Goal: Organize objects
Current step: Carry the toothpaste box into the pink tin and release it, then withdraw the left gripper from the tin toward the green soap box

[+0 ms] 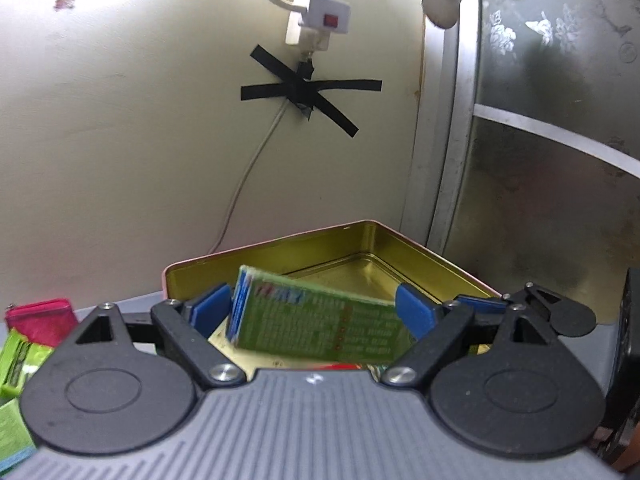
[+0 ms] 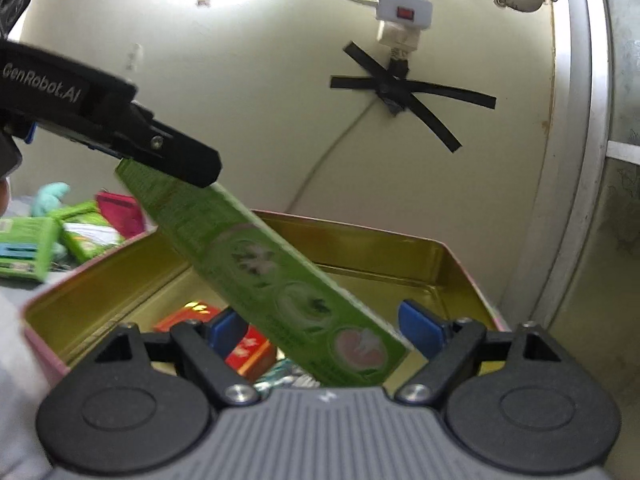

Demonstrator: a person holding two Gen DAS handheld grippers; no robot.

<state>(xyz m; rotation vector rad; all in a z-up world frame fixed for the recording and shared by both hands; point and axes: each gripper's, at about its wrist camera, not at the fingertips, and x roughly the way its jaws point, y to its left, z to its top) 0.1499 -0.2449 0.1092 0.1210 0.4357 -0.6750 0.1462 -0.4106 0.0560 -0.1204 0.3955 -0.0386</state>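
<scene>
Holding a long flat green cardboard box (image 1: 320, 320) across its width, the left gripper (image 1: 312, 312) has both blue pads (image 1: 210, 308) on the box's 2 ends, jaws wide. In the right wrist view the same green box (image 2: 272, 276) slants from 10 o'clock down to 5 o'clock, w/ the left gripper's black finger (image 2: 176, 156) over its upper end; its lower end sits between the right gripper's (image 2: 324, 328) blue pads (image 2: 226, 330). Right jaws stand wide apart; can't tell if either pad touches the box, so no grip shown there.

Box hangs tilted over an open rectangular pink tin w/ gold inside (image 2: 360, 236), lower end down inside it. A red carton (image 2: 240, 344) lies on the tin floor at 7 o'clock of the green box. Outside the tin, at 9 o'clock, 2 smaller green packs (image 2: 24, 248) and a pink zip pouch (image 2: 120, 212) lie on the grey tabletop (image 1: 132, 300). On the cream wall (image 1: 120, 120) behind, at 12 o'clock: a white power strip (image 1: 326, 12) and black tape crossed (image 1: 308, 90).
</scene>
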